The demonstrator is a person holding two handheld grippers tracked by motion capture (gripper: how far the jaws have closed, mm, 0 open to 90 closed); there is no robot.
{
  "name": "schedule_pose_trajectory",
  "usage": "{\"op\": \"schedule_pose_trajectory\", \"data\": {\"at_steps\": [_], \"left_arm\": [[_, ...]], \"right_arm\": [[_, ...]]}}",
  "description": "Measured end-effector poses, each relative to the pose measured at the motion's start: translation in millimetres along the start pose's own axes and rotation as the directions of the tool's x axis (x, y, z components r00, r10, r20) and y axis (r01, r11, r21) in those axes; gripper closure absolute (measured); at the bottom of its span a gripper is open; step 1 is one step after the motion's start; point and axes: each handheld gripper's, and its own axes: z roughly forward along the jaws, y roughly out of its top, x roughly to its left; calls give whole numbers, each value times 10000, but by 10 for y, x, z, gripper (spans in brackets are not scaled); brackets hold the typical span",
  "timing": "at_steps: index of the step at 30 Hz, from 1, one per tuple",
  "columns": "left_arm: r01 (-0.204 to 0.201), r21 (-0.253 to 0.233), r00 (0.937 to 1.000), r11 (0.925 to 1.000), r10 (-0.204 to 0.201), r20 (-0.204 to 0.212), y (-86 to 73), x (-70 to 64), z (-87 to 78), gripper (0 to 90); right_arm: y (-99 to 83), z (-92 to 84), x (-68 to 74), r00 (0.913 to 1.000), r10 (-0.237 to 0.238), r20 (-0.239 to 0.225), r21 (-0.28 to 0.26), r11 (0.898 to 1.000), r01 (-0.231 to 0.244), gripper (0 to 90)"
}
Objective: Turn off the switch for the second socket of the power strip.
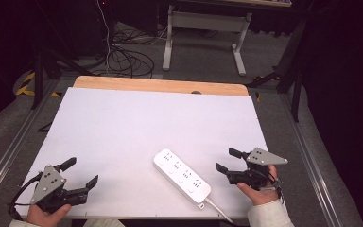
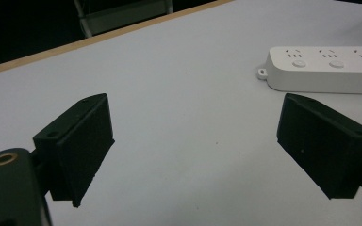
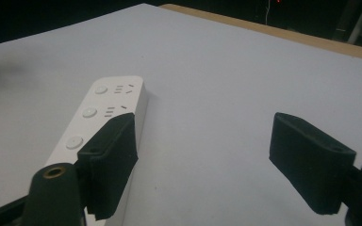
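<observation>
**Two pairs of tongs wide apart beside a white power strip**

A white power strip [image 1: 182, 175] lies flat on the white table [image 1: 137, 127], slanting from the middle of the near half toward the near right edge, its cord [image 1: 219, 211] running off the front rim. Three rows of sockets with round buttons face upward.

The right tongs [image 1: 225, 160], held in a person's hand [image 1: 260, 187] at the near right corner, point left toward the strip's near end. Their jaws stand far apart and hold nothing. In the right gripper view one black jaw sits in front of the long side of the strip [image 3: 99, 136]; whether it touches the casing cannot be told. The other jaw hangs over bare table, well clear of the strip. The strip lies beside the gap between the jaws, not inside it.

The left tongs [image 1: 82, 172], in the person's other hand [image 1: 47, 215] at the near left corner, also stand fully spread and grip nothing. They point across the table toward the strip, which lies well apart from them. In the left gripper view the strip's far end [image 2: 327, 68], with its small mounting ear, shows beyond the right-hand jaw, with bare white table between the two jaws.

A wooden strip [image 1: 160, 86] edges the far side of the table.
</observation>
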Motion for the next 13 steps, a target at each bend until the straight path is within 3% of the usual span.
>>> {"op": "schedule_pose_trajectory", "data": {"at_steps": [13], "left_arm": [[-84,61,9999,9999,84,81,-5,7,12,118]], "right_arm": [[-291,-50,-145,9968,476,647,21,9989,-478,212]]}}
